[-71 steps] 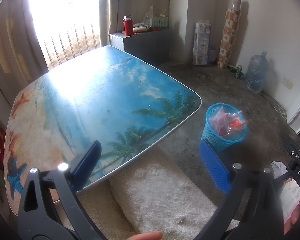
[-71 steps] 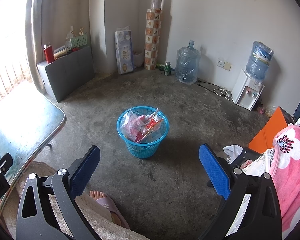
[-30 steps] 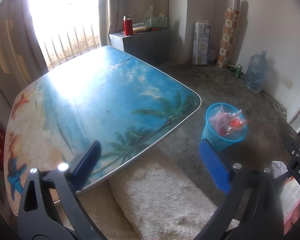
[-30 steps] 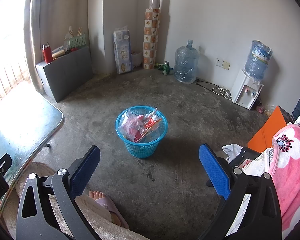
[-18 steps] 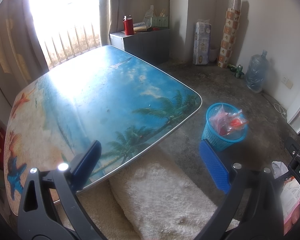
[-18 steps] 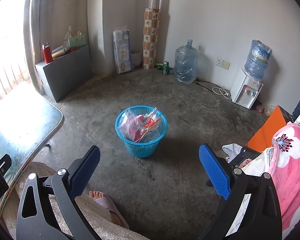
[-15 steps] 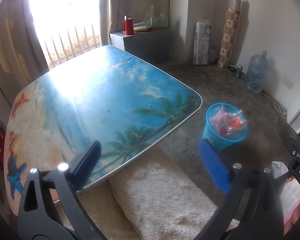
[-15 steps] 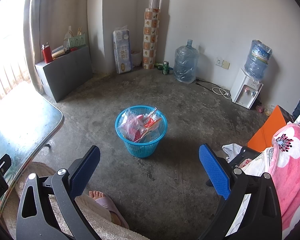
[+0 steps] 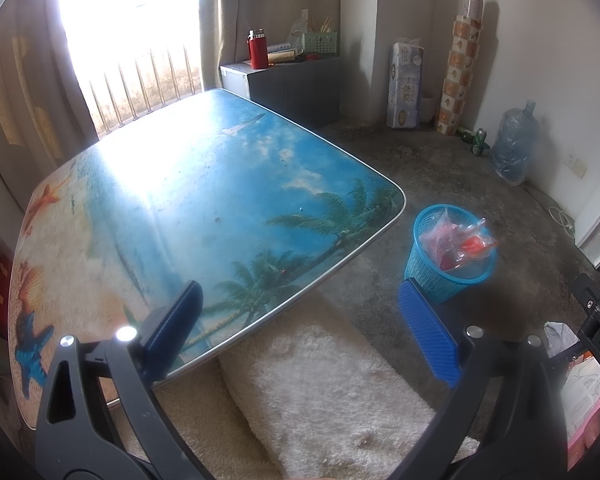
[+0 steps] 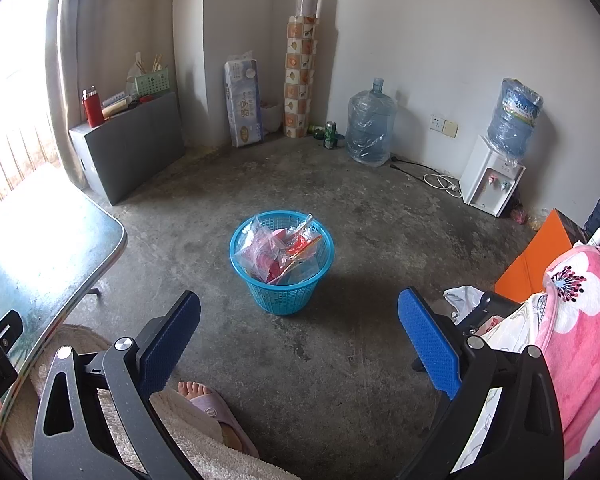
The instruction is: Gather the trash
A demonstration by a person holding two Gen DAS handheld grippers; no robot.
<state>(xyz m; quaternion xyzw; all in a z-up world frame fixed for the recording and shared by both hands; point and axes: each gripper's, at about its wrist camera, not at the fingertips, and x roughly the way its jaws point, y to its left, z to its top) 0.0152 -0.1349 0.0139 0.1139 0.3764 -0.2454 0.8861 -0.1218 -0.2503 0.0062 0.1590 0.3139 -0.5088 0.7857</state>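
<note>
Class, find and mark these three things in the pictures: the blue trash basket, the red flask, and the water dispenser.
blue trash basket (image 10: pixel 284 296), right wrist view, on its mesh wall.
red flask (image 9: pixel 257 53), left wrist view, on its body.
water dispenser (image 10: pixel 485 184), right wrist view, on its white front.

Ahead of your left gripper lies a beach-print table (image 9: pixel 204 184) under a bright barred window (image 9: pixel 140 56); bare concrete floor (image 10: pixel 340 208) meets white walls.

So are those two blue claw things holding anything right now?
No, nothing. The left gripper and the right gripper both stand open with bare fingers. The wrappers lie in the blue basket on the floor.
</note>
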